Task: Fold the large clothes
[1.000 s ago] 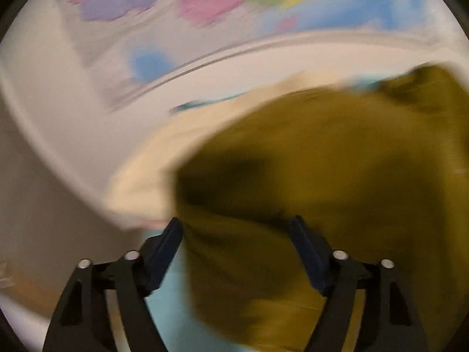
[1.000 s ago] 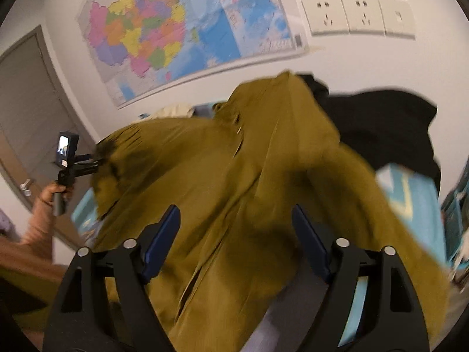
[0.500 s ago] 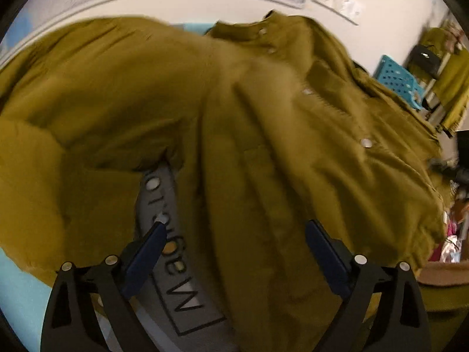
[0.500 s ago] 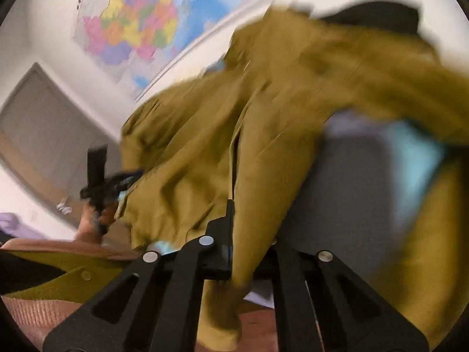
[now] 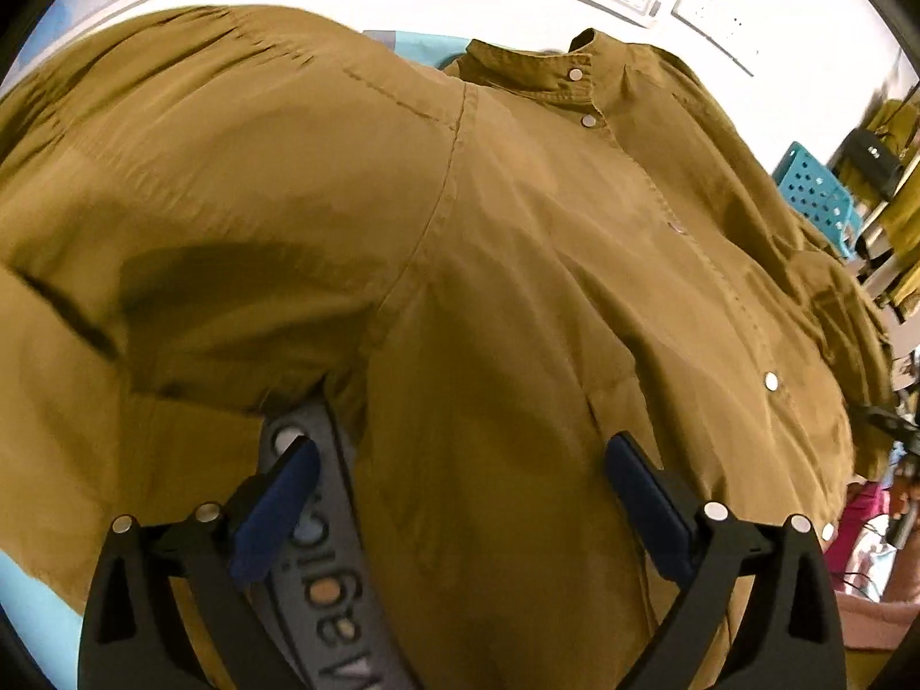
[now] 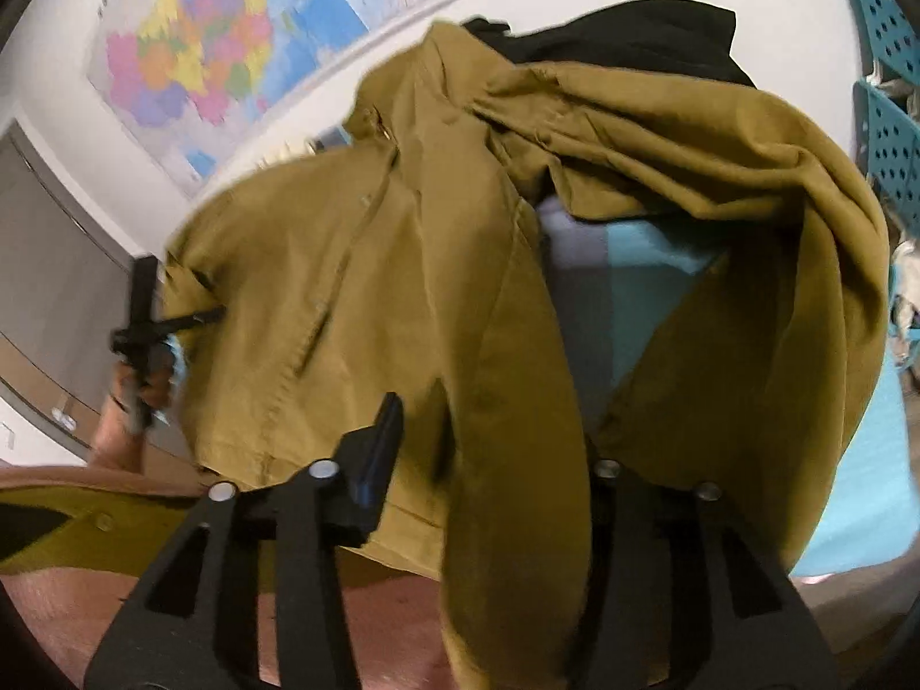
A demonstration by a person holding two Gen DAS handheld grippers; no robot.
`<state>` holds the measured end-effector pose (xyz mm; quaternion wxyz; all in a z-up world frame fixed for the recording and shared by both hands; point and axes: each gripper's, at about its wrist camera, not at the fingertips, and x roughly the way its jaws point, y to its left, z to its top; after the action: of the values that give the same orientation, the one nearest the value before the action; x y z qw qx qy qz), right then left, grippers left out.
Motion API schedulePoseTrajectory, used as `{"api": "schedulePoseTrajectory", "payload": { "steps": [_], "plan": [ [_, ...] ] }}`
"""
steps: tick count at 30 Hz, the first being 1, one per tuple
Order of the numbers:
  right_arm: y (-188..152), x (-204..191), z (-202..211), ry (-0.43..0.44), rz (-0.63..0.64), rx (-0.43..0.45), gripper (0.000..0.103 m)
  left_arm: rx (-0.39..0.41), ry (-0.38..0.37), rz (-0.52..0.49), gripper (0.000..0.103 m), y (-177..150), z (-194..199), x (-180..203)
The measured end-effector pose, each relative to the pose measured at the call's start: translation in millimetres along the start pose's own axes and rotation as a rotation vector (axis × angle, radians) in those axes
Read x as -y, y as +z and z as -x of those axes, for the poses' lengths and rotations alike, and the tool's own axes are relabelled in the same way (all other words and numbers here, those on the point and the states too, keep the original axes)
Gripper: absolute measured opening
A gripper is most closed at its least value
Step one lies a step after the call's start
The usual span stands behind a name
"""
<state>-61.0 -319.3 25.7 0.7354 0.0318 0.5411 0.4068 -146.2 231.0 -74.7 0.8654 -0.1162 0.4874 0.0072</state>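
My left tongs [image 5: 460, 494] stand fully spread, the jaws having just been opening, and hang over the olive shirt [image 5: 517, 241] without pinching it; cloth lies between and beneath the blue pads [image 5: 276, 506]. The shirt is spread front-up over a surface covered in light blue, filling nearly the whole left wrist view. Its left sleeve bulges at the left edge. A grey printed strip [image 5: 328, 575] shows through a gap in the cloth just beside the left pad. The collar [image 5: 535, 75] lies at the far side, near the white wall. The snap placket [image 5: 719, 287] runs from the collar towards the near right edge. To the right, a blue perforated basket [image 5: 816, 195] stands clear of the shirt.

In the right wrist view, a hand [image 6: 135, 397] grips the other tool at the far left, beside the shirt's left edge. A wall map [image 6: 230, 52] hangs above. My right tongs [image 6: 489, 460] are partly spread, the jaws having just been opening; a hanging fold of the shirt [image 6: 506, 402] drapes between them and hides the right pad, so contact there cannot be told. Right of that fold, a grey and blue surface [image 6: 632, 287] lies bare inside the shirt's opening. A black garment [image 6: 632, 40] lies beyond the shirt's far edge.
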Motion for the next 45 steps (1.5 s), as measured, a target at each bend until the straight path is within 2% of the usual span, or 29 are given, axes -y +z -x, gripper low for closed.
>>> {"api": "schedulePoseTrajectory", "payload": {
  "steps": [1, 2, 3, 4, 5, 7, 8, 9, 10, 11, 13, 14, 15, 16, 17, 18, 19, 20, 23, 24, 26, 27, 28, 30, 31, 35, 38, 42, 45],
  "plan": [
    [1.1, 0.8, 0.6, 0.021, -0.015, 0.012, 0.046, 0.016, 0.019, -0.010, 0.084, 1.1, -0.2, 3.0],
    [-0.3, -0.4, -0.6, 0.051, -0.025, 0.011, 0.046, 0.032, 0.042, -0.024, 0.063, 2.5, -3.2, 9.1],
    [3.1, -1.5, 0.2, 0.071, -0.023, 0.012, 0.037, 0.043, 0.075, -0.025, 0.048, 4.4, -2.7, 11.6],
    [4.1, -6.0, 1.5, 0.101, -0.020, 0.018, 0.021, 0.042, 0.107, -0.005, 0.018, 6.2, -0.2, 8.9],
    [6.1, -12.1, 5.9, 0.137, -0.012, 0.033, 0.015, 0.042, 0.087, 0.023, 0.008, 9.5, 2.5, 3.2],
    [9.1, -20.4, 29.0, 0.193, 0.037, 0.085, 0.007, 0.082, 0.058, 0.101, 0.007, 13.0, 20.6, -15.0],
    [9.1, -22.7, 38.1, 0.195, 0.060, 0.100, 0.007, 0.107, 0.064, 0.107, 0.007, 13.1, 30.3, -20.2],
    [8.4, -26.9, 44.8, 0.137, 0.094, 0.107, 0.007, 0.127, 0.078, 0.102, 0.007, 12.3, 40.0, -23.9],
    [7.1, -26.5, 45.4, 0.048, 0.112, 0.089, 0.011, 0.130, 0.085, 0.095, 0.009, 12.4, 43.2, -23.3],
    [6.3, -19.7, 44.2, 0.012, 0.103, 0.057, 0.014, 0.121, 0.101, 0.066, 0.013, 11.0, 43.0, -20.7],
    [7.0, -6.7, 52.4, -0.049, 0.077, 0.074, 0.027, 0.088, 0.178, 0.000, 0.026, 7.3, 36.2, -9.3],
    [9.0, -1.5, 62.6, -0.069, 0.064, 0.114, 0.031, 0.065, 0.243, -0.044, 0.043, 4.4, 32.0, -0.3],
    [12.0, 4.1, 81.3, -0.063, 0.054, 0.189, 0.042, 0.057, 0.267, -0.080, 0.051, 2.5, 31.7, 7.2],
    [14.4, 7.0, 92.7, -0.074, 0.057, 0.238, 0.058, 0.073, 0.264, -0.108, 0.058, 2.1, 34.2, 15.0],
    [18.3, 10.6, 108.0, -0.145, 0.070, 0.317, 0.069, 0.119, 0.229, -0.137, 0.064, 0.6, 44.7, 25.4],
    [21.8, 14.8, 114.0, -0.211, 0.077, 0.354, 0.083, 0.158, 0.186, -0.162, 0.068, 0.9, 54.5, 35.2],
    [26.9, 22.3, 116.5, -0.262, 0.079, 0.370, 0.086, 0.190, 0.162, -0.190, 0.071, 1.6, 62.6, 44.0],
    [30.6, 28.0, 114.3, -0.264, 0.079, 0.356, 0.086, 0.214, 0.151, -0.215, 0.075, 3.8, 67.8, 51.1],
    [44.1, 50.1, 81.9, -0.298, 0.079, 0.233, 0.086, 0.242, 0.093, -0.299, 0.080, 7.4, 72.2, 79.7],
    [47.4, 48.6, 67.6, -0.310, 0.088, 0.203, 0.083, 0.236, 0.073, -0.323, 0.080, 7.9, 69.6, 88.9],
    [55.8, 57.0, 44.9, -0.287, 0.081, 0.112, 0.052, 0.211, 0.030, -0.383, 0.081, 6.1, 58.3, 109.2],
    [59.4, 58.8, 39.8, -0.269, 0.063, 0.097, 0.023, 0.195, 0.018, -0.405, 0.081, 6.0, 51.0, 118.7],
    [66.9, 65.0, 45.6, -0.239, 0.045, 0.118, 0.016, 0.177, 0.002, -0.421, 0.081, 6.4, 42.8, 127.1],
    [82.2, 66.8, 69.0, -0.218, 0.012, 0.183, 0.009, 0.144, -0.022, -0.443, 0.081, 6.3, 29.5, 136.3],
    [96.8, 68.8, 94.2, -0.209, -0.008, 0.246, 0.008, 0.134, -0.022, -0.449, 0.081, 6.1, 22.0, 142.3],
    [147.0, 72.8, 180.4, -0.291, -0.068, 0.449, 0.008, 0.104, -0.043, -0.462, 0.081, 14.6, 5.3, 153.6],
    [172.6, 83.7, 192.7, -0.287, -0.123, 0.434, 0.008, 0.092, -0.065, -0.470, 0.082, 23.3, -4.6, 161.2],
    [184.1, 86.7, 158.3, -0.254, -0.143, 0.292, 0.008, 0.069, -0.094, -0.476, 0.082, 30.9, -18.5, 170.4],
    [179.0, 69.9, 141.2, -0.163, -0.129, 0.254, 0.009, 0.056, -0.115, -0.475, 0.082, 38.6, -25.8, 176.0]
  ]
}}
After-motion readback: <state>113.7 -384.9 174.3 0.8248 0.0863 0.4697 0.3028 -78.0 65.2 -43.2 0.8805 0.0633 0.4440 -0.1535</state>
